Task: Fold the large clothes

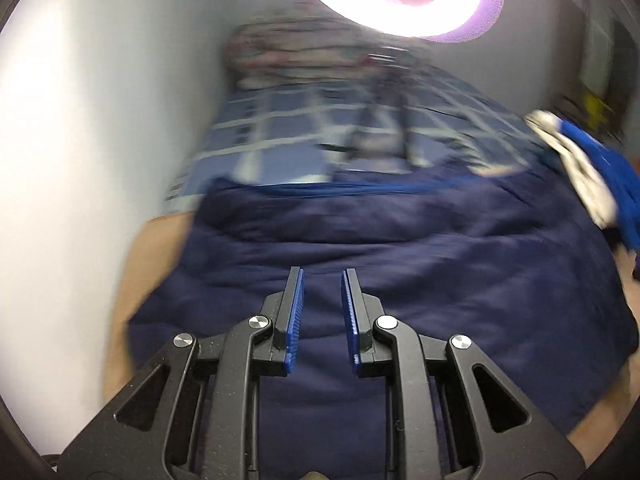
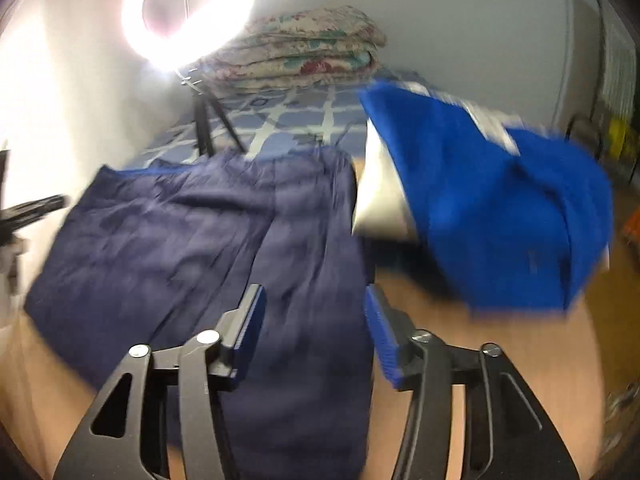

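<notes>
On the tan desk (image 2: 420,312) a soft, creased navy garment (image 1: 400,264) lies flat beneath both grippers; the left hand-held gripper (image 1: 322,280) is slightly parted, the right hand-held gripper (image 2: 314,300) wider, both empty. Only the right view clearly shows a bright blue garment (image 2: 480,200) beside it, a floral quilt (image 2: 304,52) on the checked bed (image 2: 288,116) and a ring light (image 2: 192,8)

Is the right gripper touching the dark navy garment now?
Apart. In the right wrist view the right gripper has open jaws with nothing between the pads; the dark navy garment lies flat beyond them.
</notes>
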### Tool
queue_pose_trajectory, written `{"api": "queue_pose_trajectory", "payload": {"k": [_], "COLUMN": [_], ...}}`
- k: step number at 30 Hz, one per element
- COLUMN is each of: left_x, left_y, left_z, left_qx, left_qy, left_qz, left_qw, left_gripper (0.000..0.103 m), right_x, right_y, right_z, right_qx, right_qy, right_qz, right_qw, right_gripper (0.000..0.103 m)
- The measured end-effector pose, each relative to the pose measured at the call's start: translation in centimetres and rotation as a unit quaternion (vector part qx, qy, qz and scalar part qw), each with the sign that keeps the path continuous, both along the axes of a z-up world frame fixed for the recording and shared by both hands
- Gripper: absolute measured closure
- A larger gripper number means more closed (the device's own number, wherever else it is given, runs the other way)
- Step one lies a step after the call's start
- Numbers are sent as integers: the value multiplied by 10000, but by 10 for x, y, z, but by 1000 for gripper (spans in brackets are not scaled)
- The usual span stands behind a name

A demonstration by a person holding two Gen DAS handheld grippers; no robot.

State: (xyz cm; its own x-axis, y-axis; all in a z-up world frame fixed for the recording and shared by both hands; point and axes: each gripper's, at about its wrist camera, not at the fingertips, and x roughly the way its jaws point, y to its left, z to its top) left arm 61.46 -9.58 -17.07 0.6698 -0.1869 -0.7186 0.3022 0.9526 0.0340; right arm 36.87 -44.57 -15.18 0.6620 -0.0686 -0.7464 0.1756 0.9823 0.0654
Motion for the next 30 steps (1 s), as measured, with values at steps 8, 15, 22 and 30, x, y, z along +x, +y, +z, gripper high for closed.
{"api": "queue_pose_trajectory", "payload": {"k": [8,15,22,30], "left_x": [21,48,-3,-109], "left_y": [-98,-117,-80,-79], "left_z": [-38,-94,-41,-54], "left_qx": [-113,84,-504,-498], "left_qy": [273,836,466,498], "left_qz": [-70,-26,156,-244], "left_qw": [9995,9965,9975,9972], "left_gripper": [85,85,85,85], "right_x": [-77,-76,-67,-41], "right_y": [-22,-29,-24,-19], "right_z": [-62,-72,-84,-87], "right_qx": [1197,1911,2852,2719], "right_qy": [549,348,191,46], "right_qz": [-1126,-995,-961,-1360], "right_qw": [9849,9759,9534,9527], "right_gripper": [25,19,19,19]}}
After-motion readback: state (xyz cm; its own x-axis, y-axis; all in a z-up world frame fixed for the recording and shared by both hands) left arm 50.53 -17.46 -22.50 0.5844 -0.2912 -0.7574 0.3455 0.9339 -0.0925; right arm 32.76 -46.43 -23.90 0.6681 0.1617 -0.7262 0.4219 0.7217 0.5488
